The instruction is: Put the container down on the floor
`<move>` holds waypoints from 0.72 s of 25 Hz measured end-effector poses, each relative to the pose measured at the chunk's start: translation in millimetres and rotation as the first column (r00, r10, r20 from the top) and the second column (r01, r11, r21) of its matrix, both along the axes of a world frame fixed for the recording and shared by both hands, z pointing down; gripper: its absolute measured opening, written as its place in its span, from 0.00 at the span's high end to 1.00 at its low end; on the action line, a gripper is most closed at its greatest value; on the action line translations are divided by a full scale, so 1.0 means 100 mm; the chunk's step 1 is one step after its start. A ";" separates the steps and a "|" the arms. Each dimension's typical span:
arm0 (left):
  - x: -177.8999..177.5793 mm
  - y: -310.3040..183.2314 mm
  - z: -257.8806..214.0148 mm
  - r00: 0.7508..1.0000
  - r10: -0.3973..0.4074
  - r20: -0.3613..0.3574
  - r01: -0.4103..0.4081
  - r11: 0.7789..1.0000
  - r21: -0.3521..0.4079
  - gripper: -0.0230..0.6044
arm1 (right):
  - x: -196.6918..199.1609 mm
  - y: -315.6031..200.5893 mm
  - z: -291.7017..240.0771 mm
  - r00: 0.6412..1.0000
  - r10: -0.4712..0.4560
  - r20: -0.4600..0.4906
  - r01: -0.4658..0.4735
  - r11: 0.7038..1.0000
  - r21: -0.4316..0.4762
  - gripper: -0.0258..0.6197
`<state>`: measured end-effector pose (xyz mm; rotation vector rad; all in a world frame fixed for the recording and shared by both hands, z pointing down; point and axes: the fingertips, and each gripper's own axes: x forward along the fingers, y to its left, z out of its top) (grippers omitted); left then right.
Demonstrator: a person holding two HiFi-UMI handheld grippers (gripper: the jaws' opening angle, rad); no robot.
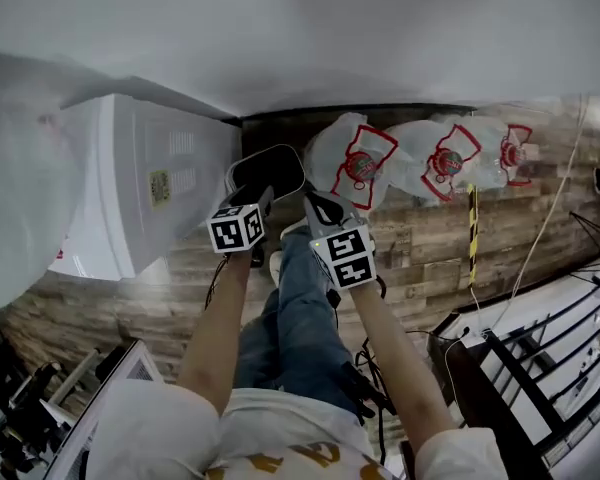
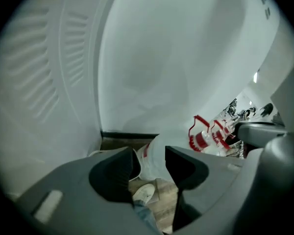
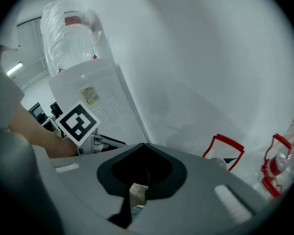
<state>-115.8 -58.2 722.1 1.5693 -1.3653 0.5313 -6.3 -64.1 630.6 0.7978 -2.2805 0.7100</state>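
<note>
Three big clear water containers in plastic bags with red handles stand on the wood floor against the white wall: the nearest one [image 1: 355, 163] [image 2: 154, 160], a second [image 1: 445, 158] and a third [image 1: 510, 153]. My left gripper [image 1: 267, 175] [image 2: 149, 153] hovers just left of the nearest container. It is open, and only the bag and a white shoe [image 2: 143, 194] show through the gap. My right gripper [image 1: 320, 208] [image 3: 144, 146] hangs beside it above the person's jeans, jaws shut together with nothing between them. Neither gripper touches a container.
A white water dispenser [image 1: 150, 183] stands at the left by the wall; in the right gripper view it [image 3: 100, 106] carries a bagged bottle [image 3: 71, 33] on top. Cables and a dark metal rack [image 1: 520, 368] fill the right. A yellow-black pole [image 1: 472, 228] lies on the floor.
</note>
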 end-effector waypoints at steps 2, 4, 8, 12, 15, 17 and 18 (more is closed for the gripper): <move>0.04 -0.06 -0.29 1.000 0.003 -0.017 -0.002 0.998 0.061 0.64 | 0.11 -0.04 -0.17 0.999 0.033 -0.005 -0.033 0.999 0.023 0.92; 0.07 -0.11 -0.58 1.000 0.009 -0.026 -0.006 0.994 0.110 0.67 | 0.19 -0.05 -0.37 0.999 0.050 -0.004 -0.050 0.998 0.046 0.92; 0.13 -0.17 -1.23 0.999 0.020 -0.044 -0.010 0.976 0.219 0.74 | 0.30 -0.07 -0.94 0.994 0.105 0.043 -0.109 0.989 0.104 0.92; 0.21 0.00 -1.84 0.998 0.047 -0.050 -0.029 0.949 0.314 0.78 | 0.38 0.05 -1.47 0.985 0.154 0.077 -0.166 0.970 0.179 0.92; 0.20 0.10 -2.29 0.997 0.047 -0.059 -0.020 0.923 0.385 0.85 | 0.42 0.16 -1.77 0.985 0.159 0.064 -0.170 0.953 0.250 0.92; 0.18 0.15 -2.60 0.997 0.062 -0.055 -0.032 0.900 0.435 0.86 | 0.44 0.24 -1.95 0.986 0.160 0.048 -0.167 0.943 0.288 0.92; 0.18 0.19 -2.74 0.996 0.073 -0.050 -0.042 0.888 0.458 0.86 | 0.46 0.28 -2.05 0.987 0.159 0.034 -0.161 0.936 0.313 0.92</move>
